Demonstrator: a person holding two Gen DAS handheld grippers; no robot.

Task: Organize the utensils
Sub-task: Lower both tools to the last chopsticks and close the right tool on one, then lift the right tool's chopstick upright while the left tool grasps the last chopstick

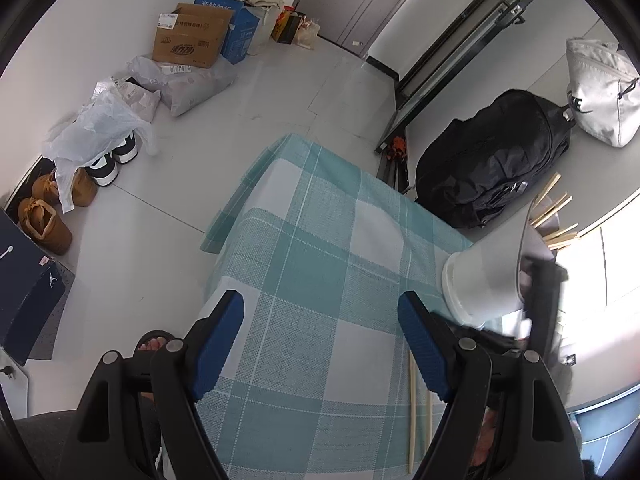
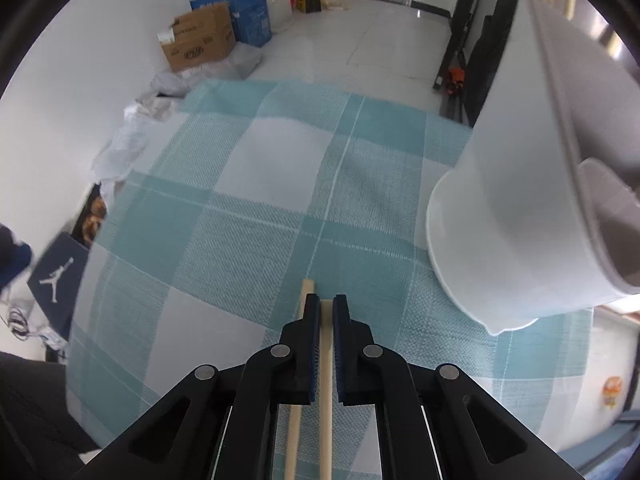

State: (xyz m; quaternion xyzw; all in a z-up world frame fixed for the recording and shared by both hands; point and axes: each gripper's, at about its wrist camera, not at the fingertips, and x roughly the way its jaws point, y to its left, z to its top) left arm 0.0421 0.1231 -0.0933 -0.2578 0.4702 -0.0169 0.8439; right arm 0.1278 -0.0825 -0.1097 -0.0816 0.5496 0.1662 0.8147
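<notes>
Teal-checked cloth covered the worktop [image 2: 248,208]. Near its front edge, the right tongs [image 2: 326,308] were clenched on one of two wooden chopsticks [image 2: 325,392], probably to lift it into the white holder [image 2: 508,216] beside. The left tongs [image 1: 320,312] hung released, empty.

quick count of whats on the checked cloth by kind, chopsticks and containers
chopsticks lying on the cloth: 2, one between the right gripper's shut pads, one just left of it
white container: 1, with more sticks inside, not counted
total: 3
</notes>
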